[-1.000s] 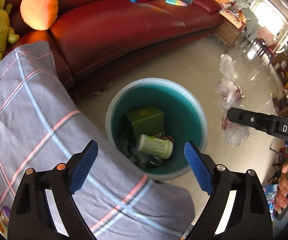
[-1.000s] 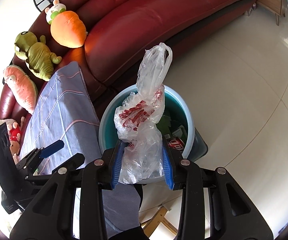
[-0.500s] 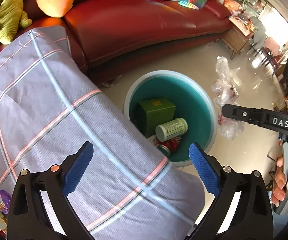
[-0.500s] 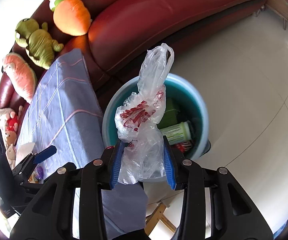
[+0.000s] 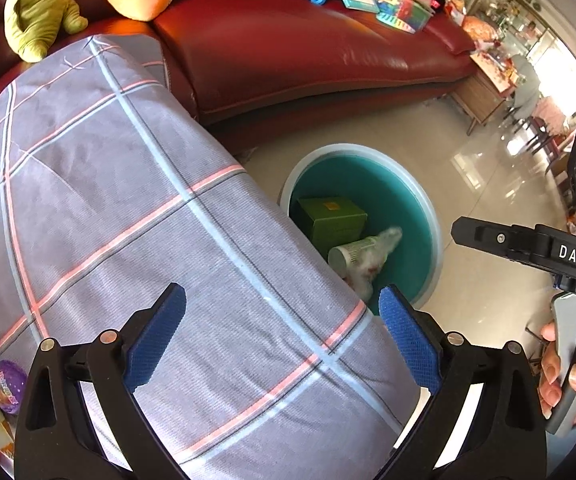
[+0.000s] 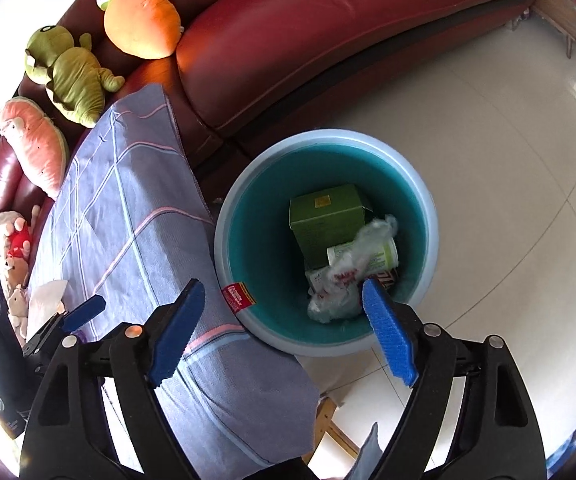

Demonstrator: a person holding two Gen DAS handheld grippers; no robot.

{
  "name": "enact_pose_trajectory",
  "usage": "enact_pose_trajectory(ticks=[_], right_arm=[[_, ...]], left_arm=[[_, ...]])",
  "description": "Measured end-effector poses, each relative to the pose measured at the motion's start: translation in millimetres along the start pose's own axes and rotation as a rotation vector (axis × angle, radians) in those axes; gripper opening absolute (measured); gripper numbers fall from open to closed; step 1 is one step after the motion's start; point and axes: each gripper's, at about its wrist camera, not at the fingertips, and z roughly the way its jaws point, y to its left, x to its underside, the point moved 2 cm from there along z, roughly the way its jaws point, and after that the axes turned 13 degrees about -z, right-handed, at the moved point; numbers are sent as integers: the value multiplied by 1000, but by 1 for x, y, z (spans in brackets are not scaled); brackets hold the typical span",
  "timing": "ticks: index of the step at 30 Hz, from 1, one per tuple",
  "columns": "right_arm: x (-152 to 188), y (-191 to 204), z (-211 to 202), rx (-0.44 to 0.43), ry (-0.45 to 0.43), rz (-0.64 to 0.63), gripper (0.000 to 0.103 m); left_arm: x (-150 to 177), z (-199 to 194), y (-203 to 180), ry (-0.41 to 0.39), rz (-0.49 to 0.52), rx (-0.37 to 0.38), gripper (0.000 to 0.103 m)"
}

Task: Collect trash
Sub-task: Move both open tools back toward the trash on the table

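Dark red leather covers the long curved sofa (image 6: 328,36) behind everything we look down on, and pale glossy tiles make up the floor (image 6: 508,184) in front of it. Next in size is the grey-blue checked cloth (image 5: 127,208) with pink and light-blue lines, draped over a table whose edge falls right beside the bin. The round bin (image 6: 428,216) stands on the tiles, pale blue on its rim and teal inside, with a red label on the rim nearest the cloth. On the sofa arm we see an orange carrot plush (image 6: 139,20), a green dinosaur plush (image 6: 67,76) and a pink one below them. Our left gripper (image 5: 281,332) hangs over the cloth with its blue pads spread wide and nothing between them. Our right gripper (image 6: 283,332) points down at the bin's near rim; its jaws are opening, and nothing is between the pads. Inside the bin lies a green carton (image 6: 324,220), and against it the crumpled clear plastic bag (image 6: 340,284) with red print, which rests on the other rubbish, free of the pads, partly over a white cylindrical container (image 6: 384,254). In the left view a hand (image 5: 568,376) grips the right gripper's handle.
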Motion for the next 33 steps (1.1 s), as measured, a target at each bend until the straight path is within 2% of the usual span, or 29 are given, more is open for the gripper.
enact_pose_trajectory(ticks=[6, 12, 24, 26, 33], right_arm=[[3, 20, -2, 2, 12, -28, 77], [4, 58, -3, -4, 20, -82, 77], [14, 162, -5, -25, 35, -250, 78], [15, 182, -5, -25, 40, -282, 82], [16, 257, 2, -33, 65, -428, 83]], left_arm=[[8, -17, 16, -20, -13, 1, 98], [18, -43, 48, -58, -51, -11, 98], [46, -110, 144, -144, -192, -48, 98], [52, -125, 159, -163, -213, -49, 98], [69, -184, 221, -264, -267, -99, 99]])
